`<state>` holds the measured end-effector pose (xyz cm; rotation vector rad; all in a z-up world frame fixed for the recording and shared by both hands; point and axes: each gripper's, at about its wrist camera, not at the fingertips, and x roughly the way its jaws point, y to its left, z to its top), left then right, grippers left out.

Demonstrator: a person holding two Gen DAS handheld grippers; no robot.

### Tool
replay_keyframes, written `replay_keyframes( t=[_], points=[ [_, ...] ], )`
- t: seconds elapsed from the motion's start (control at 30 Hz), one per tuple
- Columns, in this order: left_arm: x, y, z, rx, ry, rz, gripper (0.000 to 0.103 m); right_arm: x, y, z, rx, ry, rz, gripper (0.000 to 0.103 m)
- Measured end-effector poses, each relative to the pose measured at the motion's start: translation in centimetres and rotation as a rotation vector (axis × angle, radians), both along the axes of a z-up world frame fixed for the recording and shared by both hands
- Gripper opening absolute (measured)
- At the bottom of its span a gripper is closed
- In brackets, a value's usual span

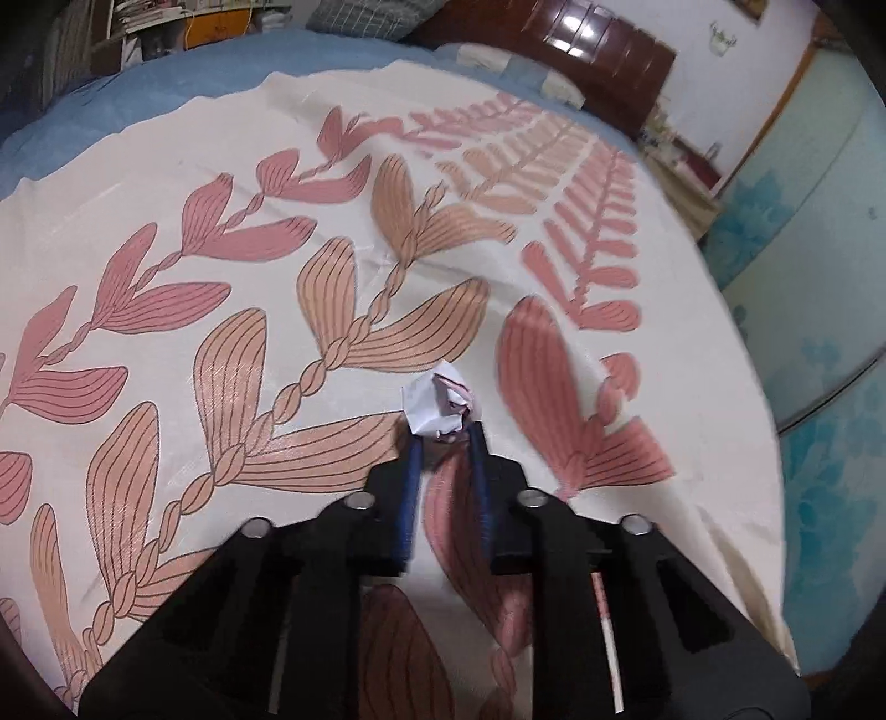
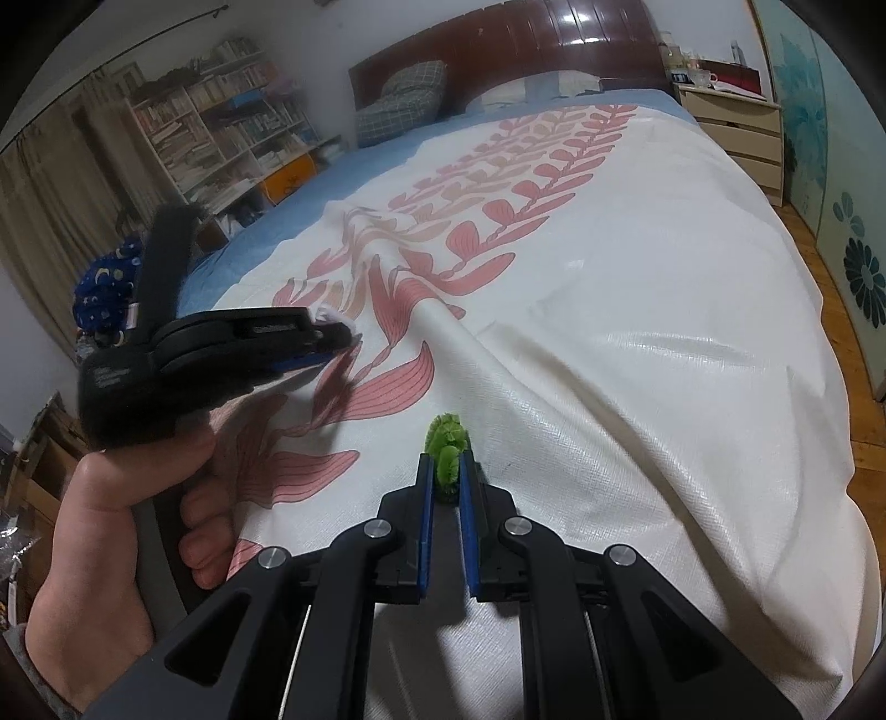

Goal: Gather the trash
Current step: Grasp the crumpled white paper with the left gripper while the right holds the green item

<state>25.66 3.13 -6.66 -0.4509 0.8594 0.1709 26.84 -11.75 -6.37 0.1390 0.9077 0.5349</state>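
Observation:
My left gripper point(image 1: 443, 435) is shut on a crumpled white paper ball point(image 1: 437, 404) with pink marks, held just above the leaf-patterned bedspread point(image 1: 221, 277). In the right wrist view the left gripper point(image 2: 338, 332) shows from the side at the left, held by a hand, with the white paper point(image 2: 330, 315) at its tip. My right gripper point(image 2: 447, 471) is shut on a crumpled green wad point(image 2: 446, 448) over the white part of the bedspread point(image 2: 637, 360).
The bed has a dark wooden headboard point(image 2: 526, 50) and a checked pillow point(image 2: 404, 99) at the far end. A bookshelf point(image 2: 221, 127) stands left of the bed, a light nightstand point(image 2: 731, 127) at the right. Wooden floor point(image 2: 841, 310) runs along the right edge.

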Motion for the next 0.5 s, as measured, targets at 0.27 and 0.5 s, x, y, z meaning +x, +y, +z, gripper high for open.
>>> replay_keyframes(
  t=[0.27,0.5],
  points=[
    [-5.7,-1.6,3.8,0.008,-0.115,-0.01,0.0,0.3,0.2,0.3,-0.015,0.02,0.009,0.011],
    [-7.7,1.3,3.3,0.024,-0.058,0.058,0.054,-0.3,0.0,0.1,-0.013,0.015,0.017,0.01]
  ],
)
